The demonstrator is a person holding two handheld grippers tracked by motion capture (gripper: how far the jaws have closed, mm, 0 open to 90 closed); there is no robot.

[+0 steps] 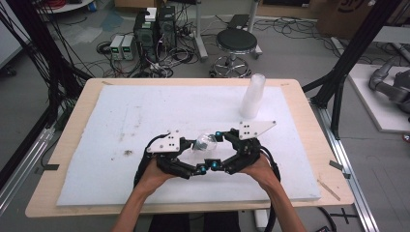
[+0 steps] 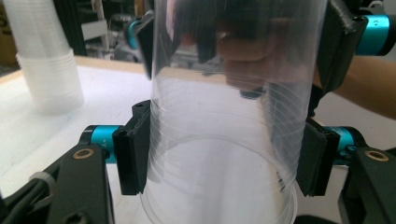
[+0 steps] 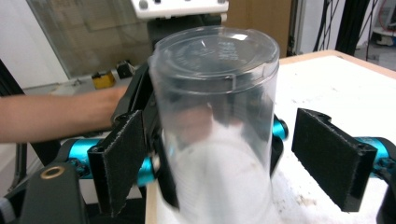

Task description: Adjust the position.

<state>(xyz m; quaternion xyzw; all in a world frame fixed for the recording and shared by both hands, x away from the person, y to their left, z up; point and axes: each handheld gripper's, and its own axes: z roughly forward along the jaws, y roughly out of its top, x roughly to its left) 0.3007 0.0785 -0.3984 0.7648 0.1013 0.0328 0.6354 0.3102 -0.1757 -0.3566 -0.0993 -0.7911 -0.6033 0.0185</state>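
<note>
A clear plastic cup (image 1: 205,142) hangs above the middle of the white mat, between two grippers that face each other. My left gripper (image 1: 196,156) is shut on it: in the left gripper view both pads (image 2: 133,149) press the cup (image 2: 224,116) near its open rim. My right gripper (image 1: 218,152) stands open around the cup's closed base (image 3: 215,51). In the right gripper view its right pad (image 3: 334,158) stays clear of the wall, and the left pad sits close beside it. A stack of clear cups (image 1: 252,96) stands upright at the back right.
The white foam mat (image 1: 121,145) covers most of the wooden table (image 1: 309,125). The cup stack (image 2: 44,60) rises at the far left of the left gripper view. Beyond the table's far edge are a black stool (image 1: 236,42), computers and cables on the floor.
</note>
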